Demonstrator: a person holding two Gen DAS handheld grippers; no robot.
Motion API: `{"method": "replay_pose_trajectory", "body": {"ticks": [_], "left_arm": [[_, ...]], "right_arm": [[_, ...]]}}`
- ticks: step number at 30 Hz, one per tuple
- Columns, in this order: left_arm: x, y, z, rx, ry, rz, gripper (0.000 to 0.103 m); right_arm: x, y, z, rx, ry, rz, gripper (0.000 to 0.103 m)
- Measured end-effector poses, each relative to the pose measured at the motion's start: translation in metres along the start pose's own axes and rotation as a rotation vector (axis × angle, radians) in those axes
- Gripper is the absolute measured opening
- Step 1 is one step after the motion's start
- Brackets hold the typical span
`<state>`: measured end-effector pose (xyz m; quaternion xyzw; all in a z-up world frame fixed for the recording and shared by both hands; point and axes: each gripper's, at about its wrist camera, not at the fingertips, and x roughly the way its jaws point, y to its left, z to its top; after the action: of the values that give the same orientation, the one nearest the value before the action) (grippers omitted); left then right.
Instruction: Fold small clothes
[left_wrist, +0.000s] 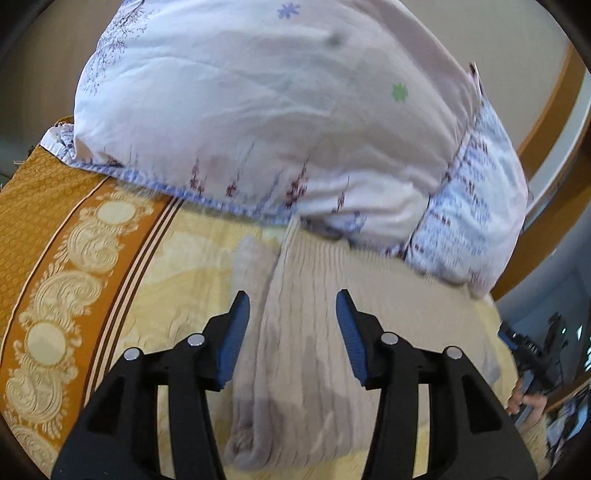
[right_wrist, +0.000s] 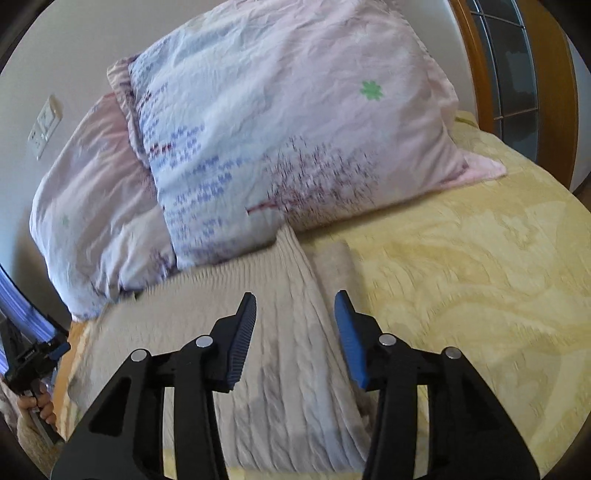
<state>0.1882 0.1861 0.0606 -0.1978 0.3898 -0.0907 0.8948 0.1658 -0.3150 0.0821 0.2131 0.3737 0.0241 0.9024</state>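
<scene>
Beige knit garment (left_wrist: 295, 350) lies folded on the bed (right_wrist: 480, 277), top edge against the pillows (right_wrist: 277, 129). Left hand-held gripper (left_wrist: 293, 306) and right hand-held gripper (right_wrist: 295, 306) both part-open above it, pads clear of cloth.

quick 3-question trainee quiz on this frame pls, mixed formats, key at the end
1. True or false: the left gripper is clamped on the beige knit garment.
2. What does the far end of the garment run up against? A) a laundry basket B) the floral pillows C) a chair
3. Fill in: the garment lies on a ____ bedspread.

Key:
1. False. Its jaws stand apart above the knit, pads not pressing on it; the same goes for the right gripper.
2. B
3. Yellow, with an orange patterned border along one side.
</scene>
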Motion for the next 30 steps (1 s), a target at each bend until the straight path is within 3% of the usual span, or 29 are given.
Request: {"method": "replay_pose_trajectory", "body": {"ticks": [8,14,18,21,30], "left_arm": [[0.005,0.003,-0.028,0.042,0.053,0.057,0.047],[0.016,0.001,-0.035,0.063,0.086,0.077,0.038],[0.018,0.001,-0.037,0.075,0.096,0.087,0.023],[0.018,0.002,-0.038,0.073,0.103,0.084,0.012],[0.001,0.002,-0.039,0.083,0.098,0.046,0.007]], "right_arm": [[0.002,-0.002,-0.020,-0.059,0.049,-0.050,0.043],[0.010,-0.002,-0.028,-0.089,0.085,-0.073,0.036],[0.009,0.000,-0.029,-0.115,0.078,-0.076,0.014],[0.008,0.003,-0.030,-0.134,0.067,-0.078,0.012],[-0.018,0.005,-0.028,-0.092,0.006,-0.056,0.010]]}}
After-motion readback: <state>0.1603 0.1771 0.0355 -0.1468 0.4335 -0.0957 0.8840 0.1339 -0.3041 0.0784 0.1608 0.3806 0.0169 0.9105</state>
